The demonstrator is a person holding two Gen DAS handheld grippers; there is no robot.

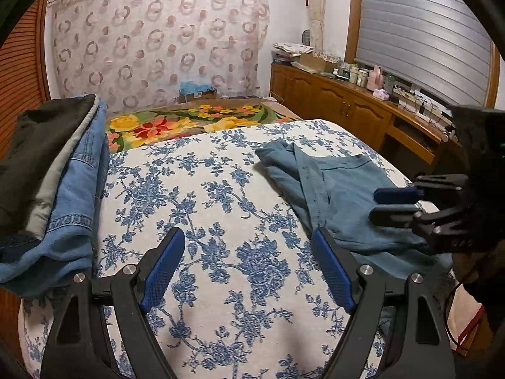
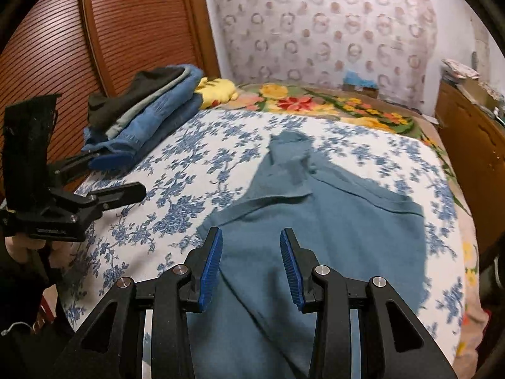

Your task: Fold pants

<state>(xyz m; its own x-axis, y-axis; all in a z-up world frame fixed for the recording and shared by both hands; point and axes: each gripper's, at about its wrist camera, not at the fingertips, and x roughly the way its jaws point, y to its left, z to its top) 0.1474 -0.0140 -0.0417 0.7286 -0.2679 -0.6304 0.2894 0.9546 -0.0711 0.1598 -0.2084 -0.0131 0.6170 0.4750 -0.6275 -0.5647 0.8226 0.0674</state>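
Teal blue pants [image 2: 315, 221] lie partly folded on the blue-flowered bedspread [image 2: 195, 158], also seen at the right in the left wrist view [image 1: 341, 195]. My right gripper [image 2: 251, 237] is open and empty, hovering over the near part of the pants; it shows from the side in the left wrist view [image 1: 378, 203]. My left gripper [image 1: 249, 237] is open and empty over bare bedspread [image 1: 221, 189], left of the pants; in the right wrist view it shows at the left [image 2: 123, 175].
A stack of folded clothes [image 1: 63, 183], with denim and dark pieces, lies at the bed's left side, also in the right wrist view [image 2: 142, 110]. A floral blanket [image 1: 189, 120] covers the far end. A wooden cabinet [image 1: 347, 104] with clutter stands right.
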